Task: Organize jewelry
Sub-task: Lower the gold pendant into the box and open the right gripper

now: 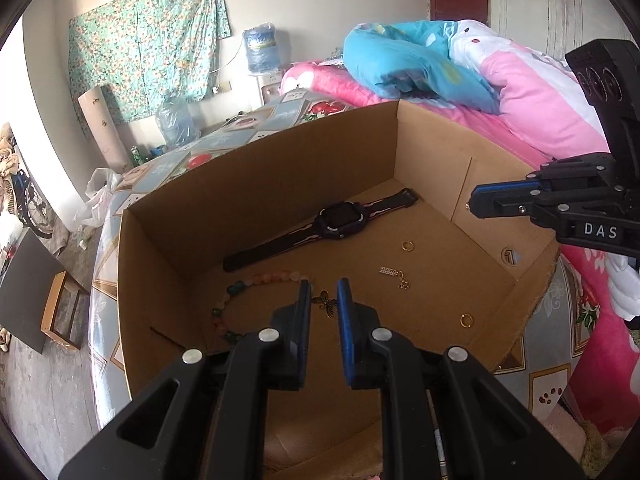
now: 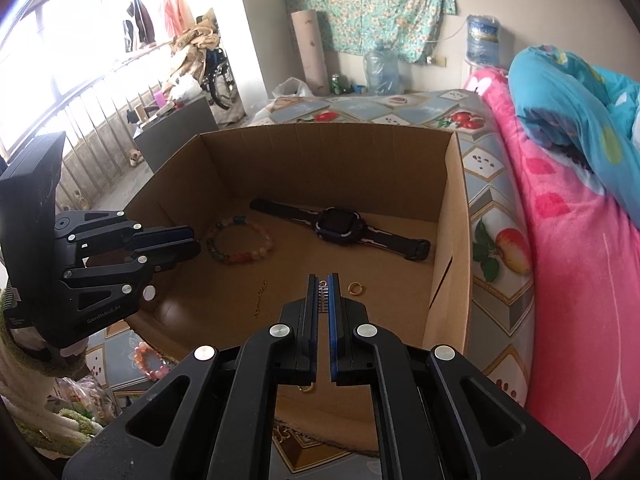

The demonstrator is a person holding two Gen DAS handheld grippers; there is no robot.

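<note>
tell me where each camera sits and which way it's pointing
Left wrist: on the left gripper, angled down into the brown cardboard box; right gripper enters at the right.
Right wrist: on the right gripper, angled down into the box; left gripper enters at the left.
Shared: black wristwatch, multicoloured bead bracelet.

"DAS" on right gripper (image 1: 486, 202) body; "GenRobot.AI" on left gripper (image 2: 188, 242) body.

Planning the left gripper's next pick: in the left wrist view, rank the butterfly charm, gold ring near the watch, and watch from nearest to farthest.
From the left gripper:
1. Butterfly charm, between the fingertips.
2. Gold ring, ahead and right.
3. Watch, by the box's far wall.
</note>
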